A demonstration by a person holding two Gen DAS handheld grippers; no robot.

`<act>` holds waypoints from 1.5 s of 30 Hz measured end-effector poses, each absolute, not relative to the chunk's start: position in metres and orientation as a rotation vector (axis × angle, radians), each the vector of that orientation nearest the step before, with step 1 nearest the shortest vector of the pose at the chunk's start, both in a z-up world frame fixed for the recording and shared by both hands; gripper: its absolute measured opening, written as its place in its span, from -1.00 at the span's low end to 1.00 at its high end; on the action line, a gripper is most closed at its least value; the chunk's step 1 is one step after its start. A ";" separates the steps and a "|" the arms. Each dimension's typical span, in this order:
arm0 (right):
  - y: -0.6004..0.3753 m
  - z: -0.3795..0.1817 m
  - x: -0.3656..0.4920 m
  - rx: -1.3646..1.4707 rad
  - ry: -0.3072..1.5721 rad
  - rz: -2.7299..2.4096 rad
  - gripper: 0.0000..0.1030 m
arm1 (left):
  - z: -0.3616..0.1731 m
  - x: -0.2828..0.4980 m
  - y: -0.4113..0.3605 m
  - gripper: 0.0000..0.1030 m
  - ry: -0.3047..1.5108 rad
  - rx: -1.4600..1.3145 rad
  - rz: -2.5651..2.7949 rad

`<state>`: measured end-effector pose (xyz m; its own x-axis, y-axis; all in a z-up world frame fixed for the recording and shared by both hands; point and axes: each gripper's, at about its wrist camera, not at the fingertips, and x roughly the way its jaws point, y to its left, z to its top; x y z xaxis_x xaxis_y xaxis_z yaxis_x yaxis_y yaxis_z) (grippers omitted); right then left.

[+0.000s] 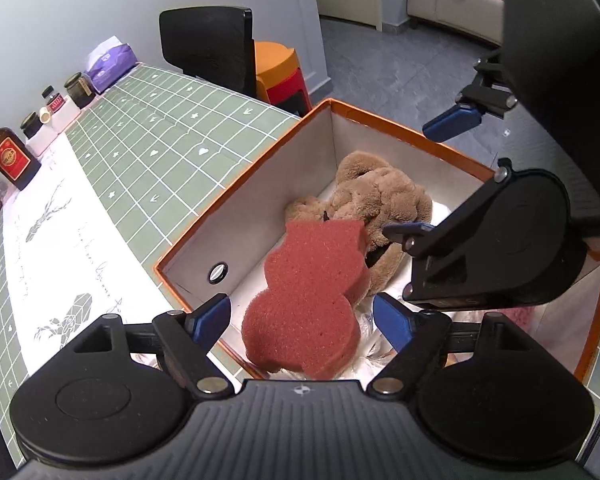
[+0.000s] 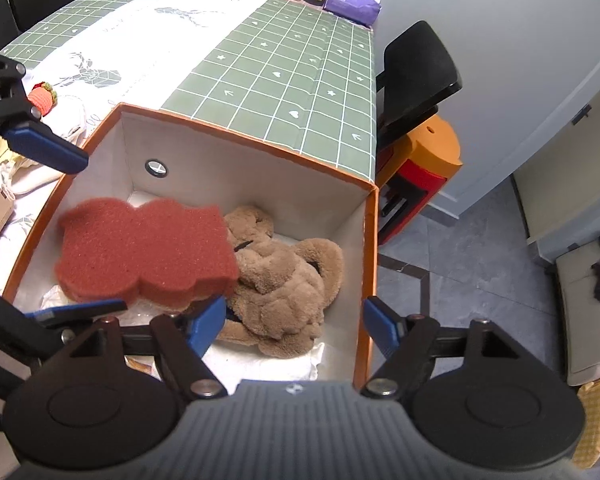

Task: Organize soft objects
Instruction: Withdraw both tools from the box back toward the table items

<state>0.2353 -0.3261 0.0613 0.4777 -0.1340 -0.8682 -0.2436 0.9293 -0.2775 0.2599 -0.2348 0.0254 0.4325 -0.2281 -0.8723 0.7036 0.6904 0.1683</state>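
Under the red scalloped foam sponge [image 1: 308,300], crinkled clear plastic and white padding on the box floor are only partly visible, and a pink fuzzy thing at the near right corner is cut off by the right tool [image 2: 294,322]. Both tools stand wide apart and grip nothing; the left tool [image 1: 302,320] has the sponge between its blue pads without touching. Inside the orange-rimmed, white-lined cardboard box [image 2: 244,140] on the green gridded desk [image 2: 284,68], the sponge lies partly over a tan plush toy [image 2: 284,280].
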 end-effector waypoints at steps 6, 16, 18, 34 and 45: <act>-0.319 0.073 0.222 -0.403 1.064 0.081 0.43 | 0.038 0.250 -0.223 0.71 0.918 0.571 -0.589; -0.285 0.046 0.225 -0.259 1.136 0.181 -0.31 | 0.049 0.221 -0.167 0.56 0.808 0.512 -0.443; -0.277 0.039 0.231 -0.248 1.139 0.168 -0.32 | 0.049 0.216 -0.152 0.55 0.797 0.494 -0.407; -0.249 0.089 0.210 -0.232 0.982 0.150 -0.20 | 0.079 0.199 -0.053 0.55 0.768 0.313 -0.296; -0.176 0.081 0.181 -0.173 0.935 0.350 -0.02 | 0.064 0.166 0.011 0.55 0.704 0.071 -0.230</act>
<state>0.1812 -0.1756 0.0812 0.5427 0.2194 -0.8107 -0.3675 0.9300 0.0057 0.1661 0.0112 0.0639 0.7383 -0.1858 -0.6484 0.2334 0.9723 -0.0128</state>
